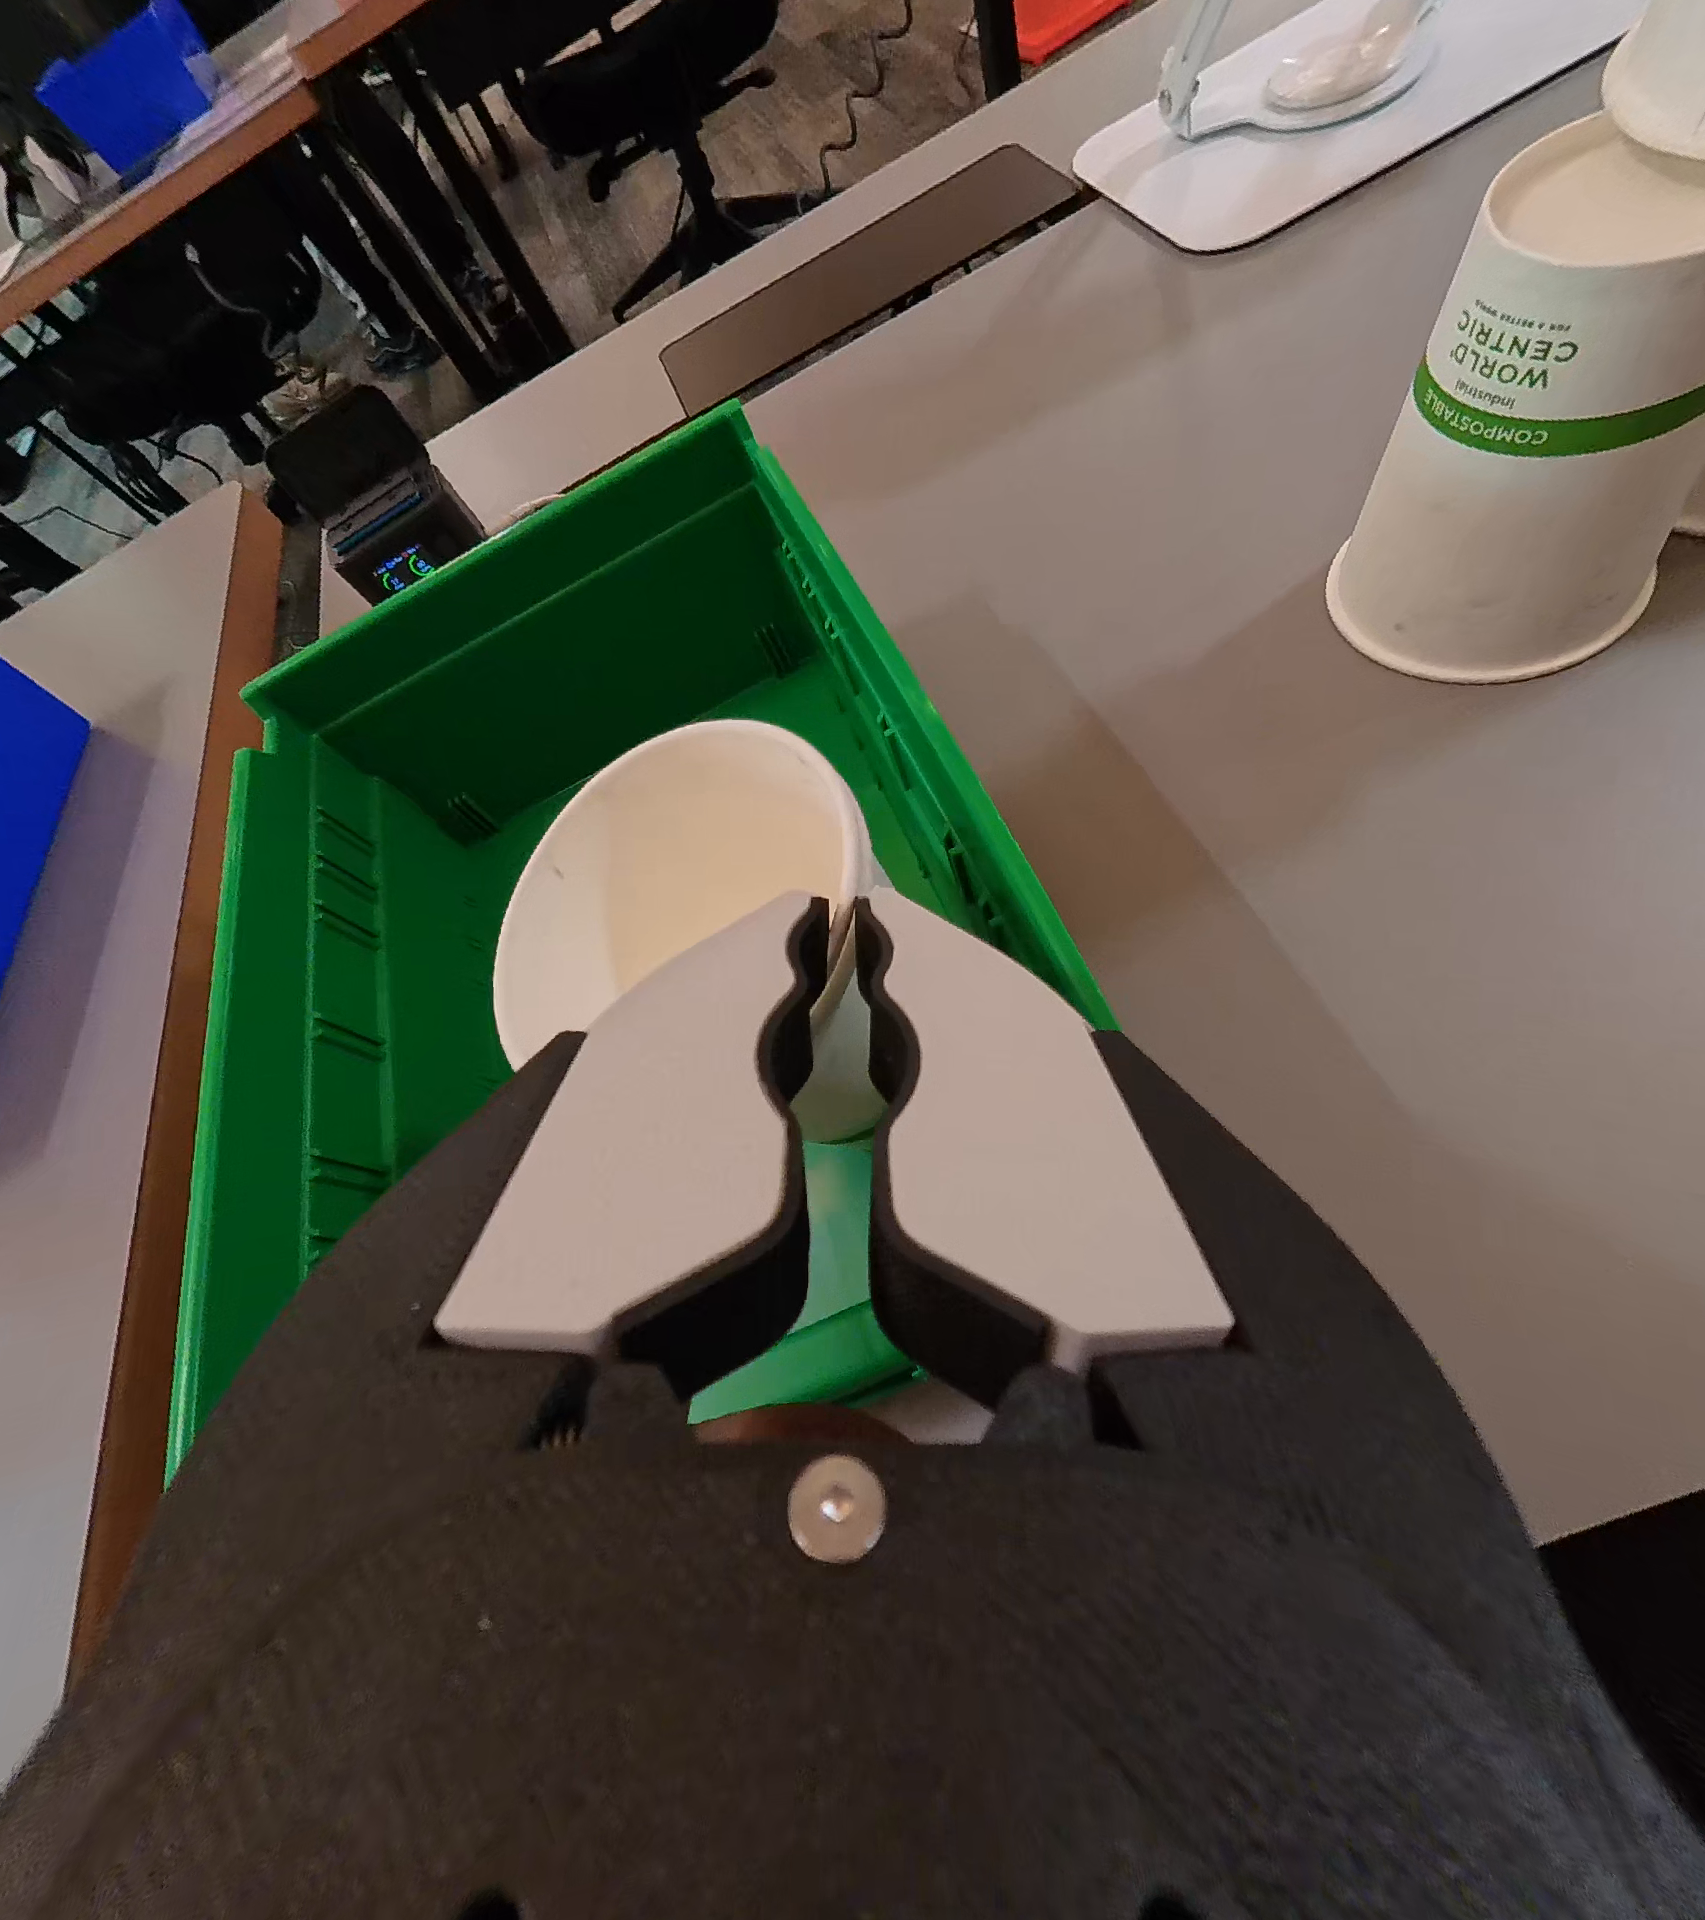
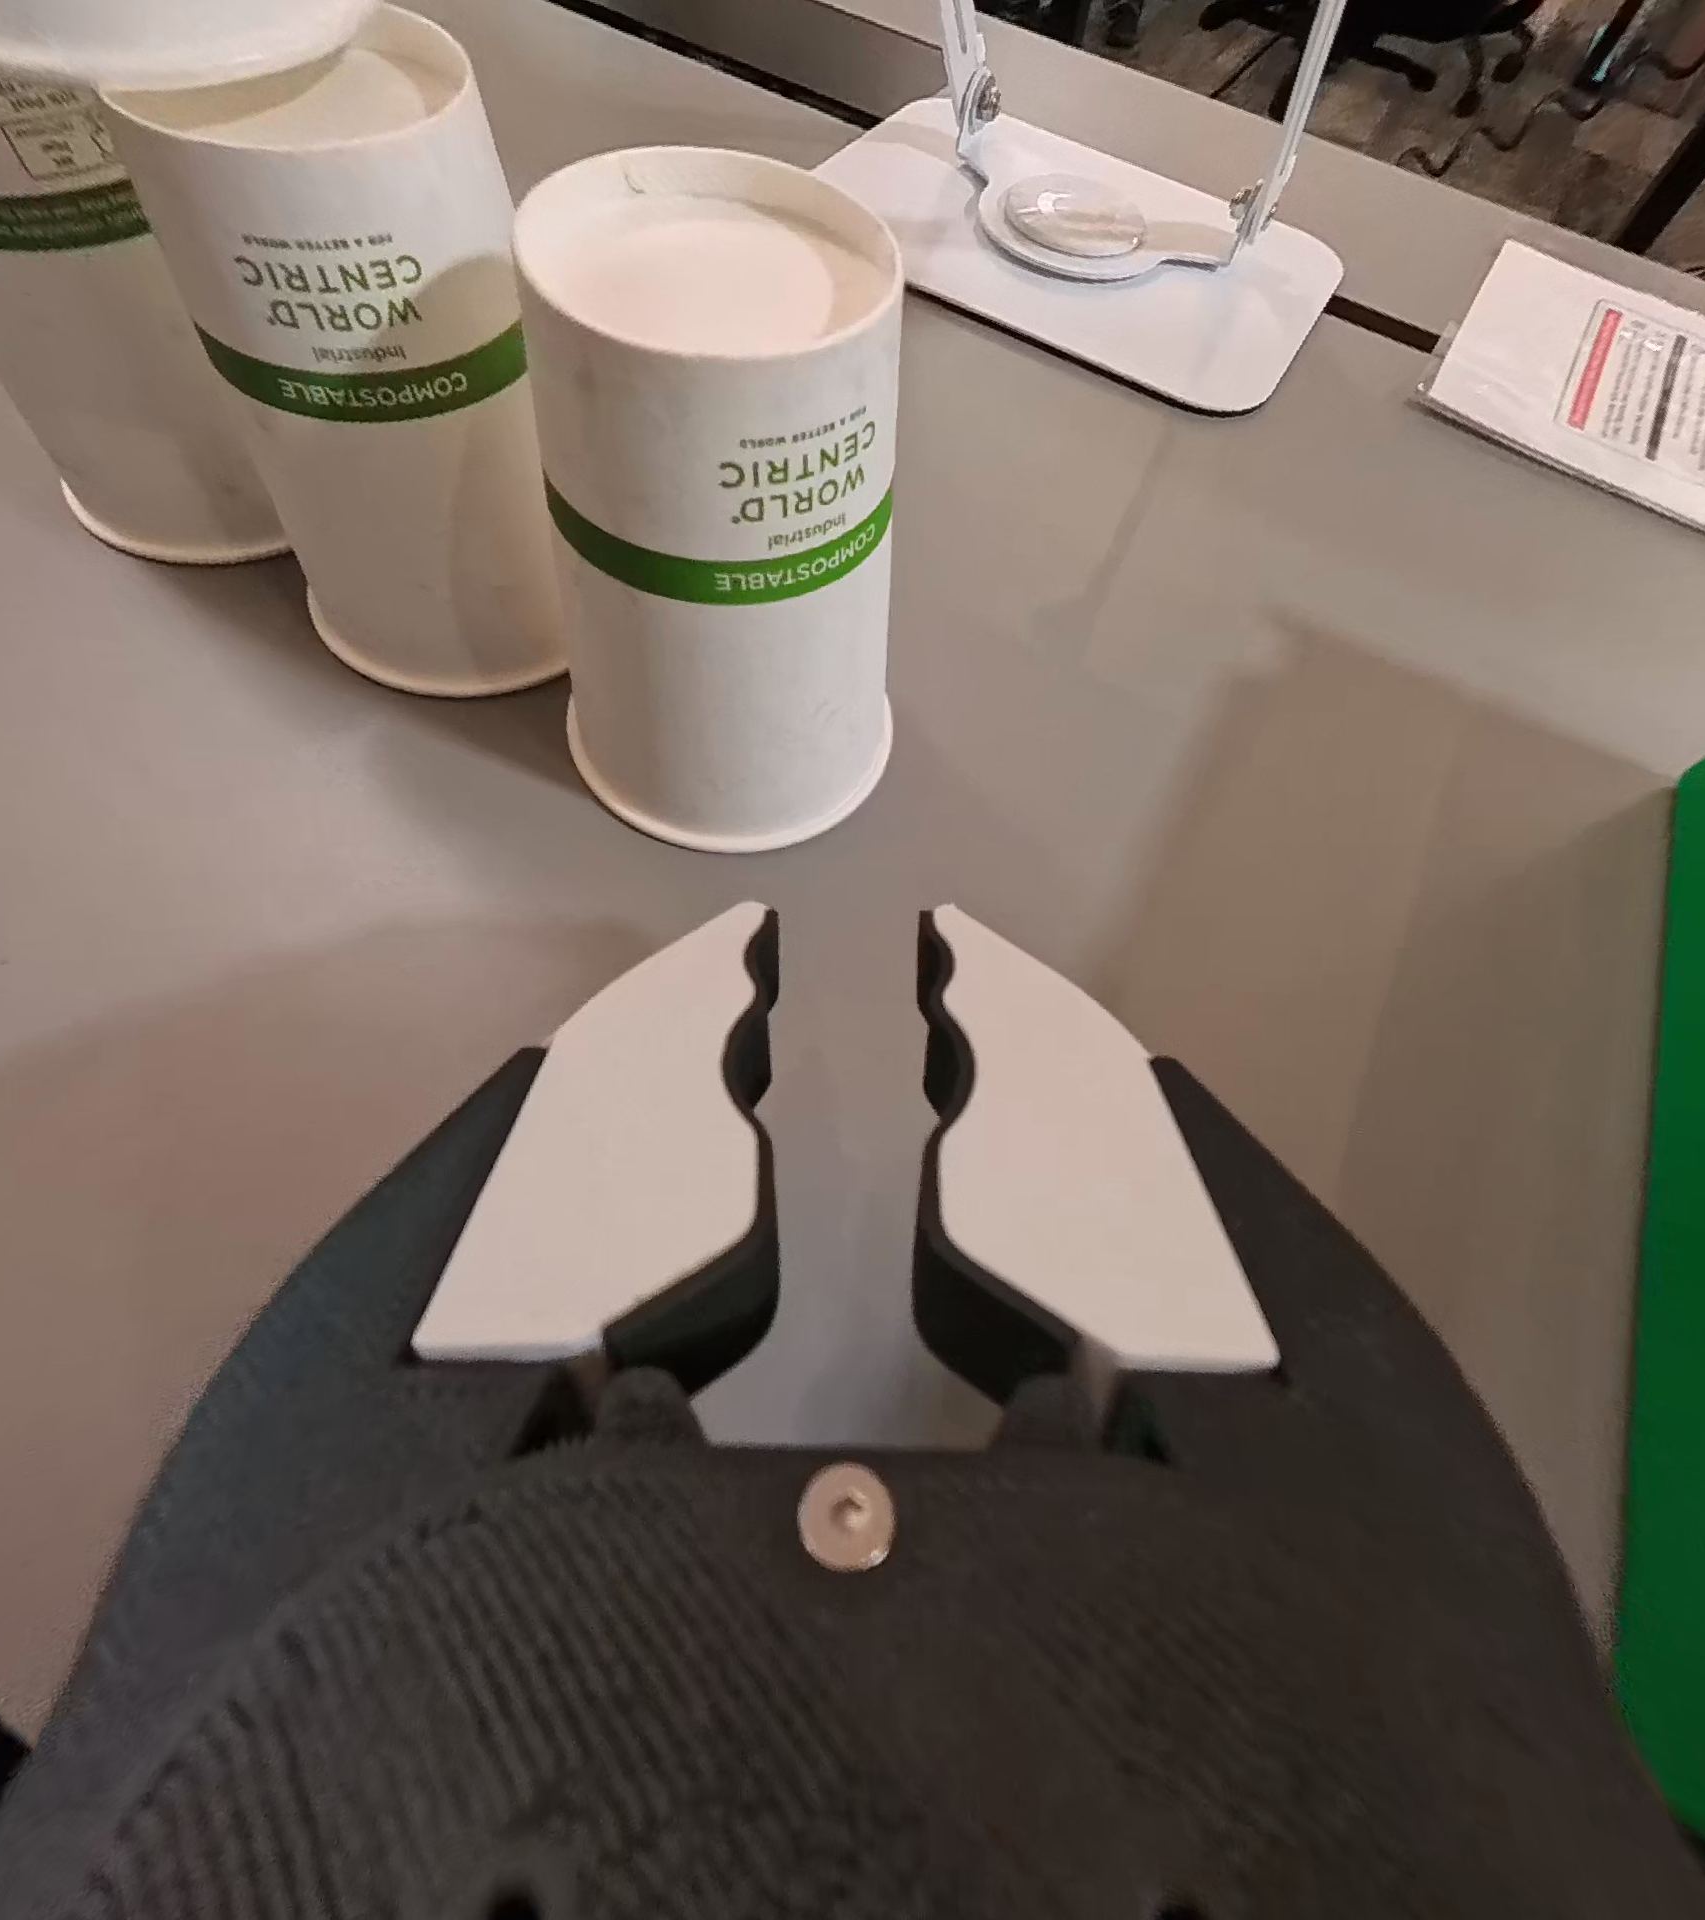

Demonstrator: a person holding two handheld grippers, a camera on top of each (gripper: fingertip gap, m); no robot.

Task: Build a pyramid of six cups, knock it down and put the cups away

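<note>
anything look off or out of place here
One thing: a white paper cup is tilted over the green bin, its rim pinched by the left hand-held gripper, while the other paper cups stand upside down on the grey table. The right hand-held gripper is open and empty. Nothing spilled or damaged.

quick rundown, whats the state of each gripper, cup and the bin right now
left gripper: shut on the rim of the held cup
held cup: tilted, mouth toward the camera, inside the green bin
green bin: open-topped, on the grey table
right gripper: open, empty, over the table
nearest standing cup: upside down
</note>
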